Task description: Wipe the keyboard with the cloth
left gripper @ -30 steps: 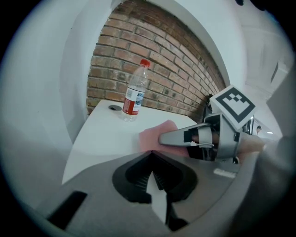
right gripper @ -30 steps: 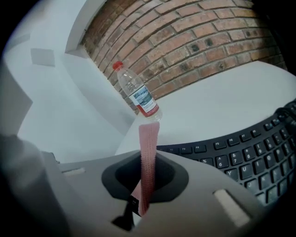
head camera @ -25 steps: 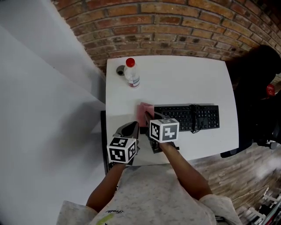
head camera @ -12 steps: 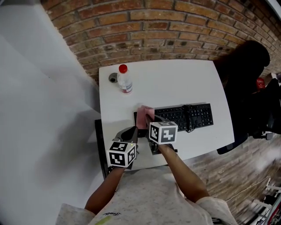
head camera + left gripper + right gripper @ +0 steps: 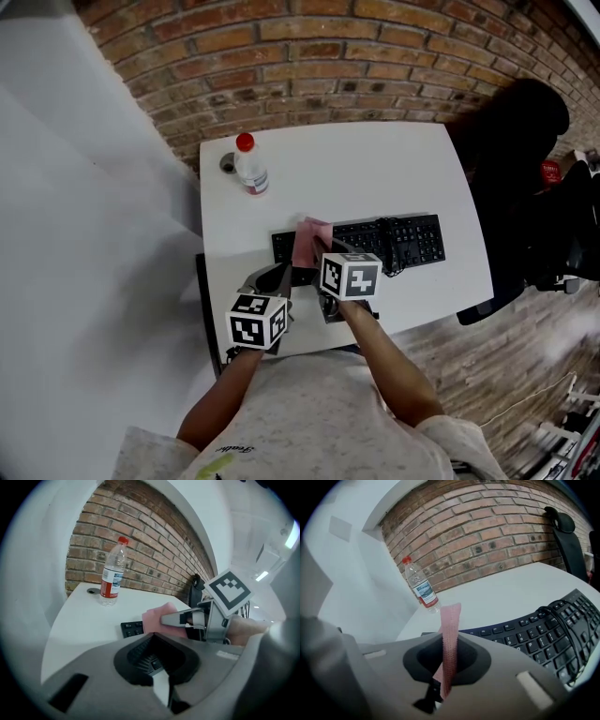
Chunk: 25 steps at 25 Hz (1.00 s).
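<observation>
Edgewise, cloth (image 5: 450,620) clamped between right gripper (image 5: 168,619) jaws.

With both forearms stretched forward side by side, the 2 grippers sit close together, the right gripper (image 5: 323,251) with jaws clamped on the pink cloth (image 5: 307,239) and the left gripper (image 5: 272,277) with jaws together, empty.
</observation>
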Each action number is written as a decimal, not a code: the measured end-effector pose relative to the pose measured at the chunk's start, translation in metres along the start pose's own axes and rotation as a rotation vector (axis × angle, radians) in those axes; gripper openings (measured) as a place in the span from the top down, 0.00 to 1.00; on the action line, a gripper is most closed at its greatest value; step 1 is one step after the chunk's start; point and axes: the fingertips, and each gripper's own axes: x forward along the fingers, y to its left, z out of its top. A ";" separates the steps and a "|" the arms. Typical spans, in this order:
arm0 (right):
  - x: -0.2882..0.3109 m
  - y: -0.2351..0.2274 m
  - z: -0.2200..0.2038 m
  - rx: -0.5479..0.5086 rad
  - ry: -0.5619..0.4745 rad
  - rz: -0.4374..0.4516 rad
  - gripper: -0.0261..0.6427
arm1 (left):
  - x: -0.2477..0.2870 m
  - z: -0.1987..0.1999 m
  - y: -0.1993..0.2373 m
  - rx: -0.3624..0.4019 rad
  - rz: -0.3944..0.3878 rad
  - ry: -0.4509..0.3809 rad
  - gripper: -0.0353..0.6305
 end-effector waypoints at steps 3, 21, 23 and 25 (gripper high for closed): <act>-0.004 -0.011 0.001 0.007 -0.007 -0.001 0.93 | 0.007 -0.001 -0.010 0.012 -0.003 0.007 0.96; -0.041 -0.081 0.011 0.000 -0.028 -0.043 0.93 | 0.040 0.007 -0.058 0.029 0.007 -0.008 0.96; -0.045 -0.088 0.013 -0.001 -0.032 -0.048 0.93 | 0.045 0.010 -0.063 0.031 0.005 -0.011 0.96; -0.049 -0.096 0.013 -0.001 -0.030 -0.056 0.93 | 0.048 0.011 -0.069 0.035 0.004 -0.010 0.96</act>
